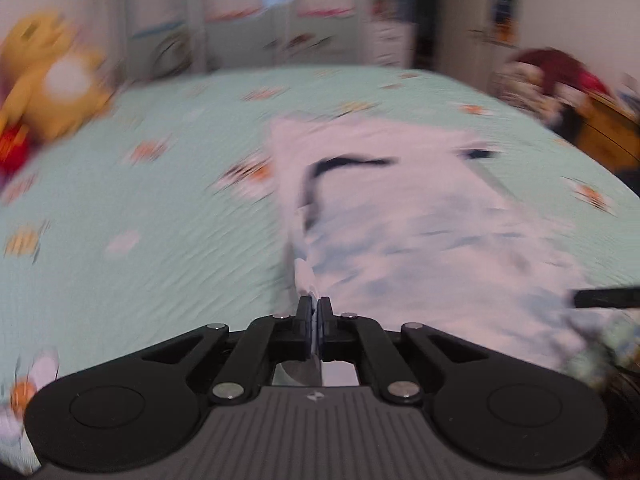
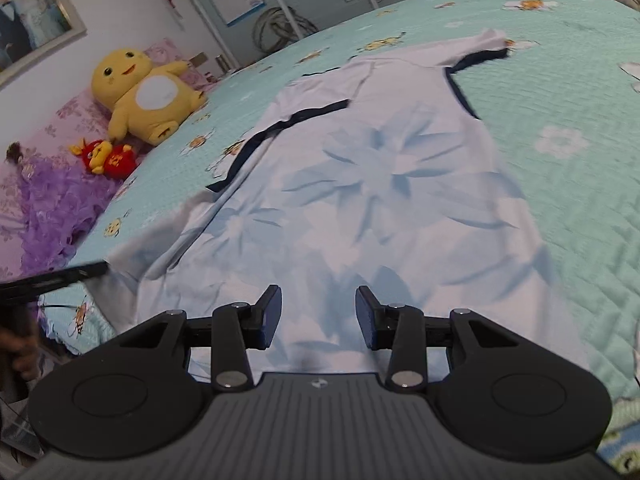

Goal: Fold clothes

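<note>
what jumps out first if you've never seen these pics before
A pale blue floral shirt with dark trim lies spread across the mint green bedspread. At the bed's far left sits a big yellow plush toy. The left gripper pinches the shirt's near edge; the right gripper stands open above it.

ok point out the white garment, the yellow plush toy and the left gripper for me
white garment (image 2: 384, 184), right wrist view, on the pale blue flower print mid-body
yellow plush toy (image 2: 154, 94), right wrist view, on its white belly patch
left gripper (image 1: 314, 310), left wrist view, between the closed fingertips pinching the garment's edge
</note>
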A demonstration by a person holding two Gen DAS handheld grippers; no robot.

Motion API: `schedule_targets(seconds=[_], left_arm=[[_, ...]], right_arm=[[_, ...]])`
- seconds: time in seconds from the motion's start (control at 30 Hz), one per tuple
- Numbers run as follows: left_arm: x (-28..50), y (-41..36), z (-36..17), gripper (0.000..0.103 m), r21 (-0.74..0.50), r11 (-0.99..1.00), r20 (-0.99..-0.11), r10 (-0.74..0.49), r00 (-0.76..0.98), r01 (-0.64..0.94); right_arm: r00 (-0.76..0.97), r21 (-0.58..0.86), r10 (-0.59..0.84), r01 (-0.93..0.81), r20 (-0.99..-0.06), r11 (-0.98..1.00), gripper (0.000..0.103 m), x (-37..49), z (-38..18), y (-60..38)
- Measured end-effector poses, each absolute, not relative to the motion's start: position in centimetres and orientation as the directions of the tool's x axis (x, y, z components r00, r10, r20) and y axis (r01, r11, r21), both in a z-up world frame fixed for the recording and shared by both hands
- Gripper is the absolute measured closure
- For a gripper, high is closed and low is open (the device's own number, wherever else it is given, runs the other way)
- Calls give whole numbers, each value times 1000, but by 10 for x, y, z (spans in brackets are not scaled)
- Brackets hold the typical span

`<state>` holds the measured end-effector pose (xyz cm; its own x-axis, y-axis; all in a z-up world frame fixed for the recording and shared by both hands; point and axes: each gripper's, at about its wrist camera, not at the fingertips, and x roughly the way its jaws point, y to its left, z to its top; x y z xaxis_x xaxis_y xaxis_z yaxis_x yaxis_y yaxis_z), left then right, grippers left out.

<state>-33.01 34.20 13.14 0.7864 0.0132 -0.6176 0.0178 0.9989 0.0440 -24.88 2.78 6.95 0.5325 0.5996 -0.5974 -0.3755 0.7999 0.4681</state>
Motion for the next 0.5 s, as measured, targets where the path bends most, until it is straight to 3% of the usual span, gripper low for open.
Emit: schedule_targets(seconds=[0.07,0.2,0.27,0.4,0.5], left_arm=[[-330,306,135,103,92,991,-624,-21,781,100],[-324,251,99,100,184,953,-721,-37,692,243],[-328,235,79,90,199,935,-762,-40,646,293],[-348,241,69,84,182,957,-754,-11,657,225],[-369,265,80,65,89,984,-701,-47,711,153]], right_arm=[[537,478,601,-367,-592,798,61,-252,67,21],[519,511,616,-348,-593,786,61,-255,57,16],[494,540,629,-329,-600,775,61,-257,51,15],[473,558,651,-341,-593,756,61,-266,49,18],[466,560,674,-377,-573,738,61,-271,55,25]])
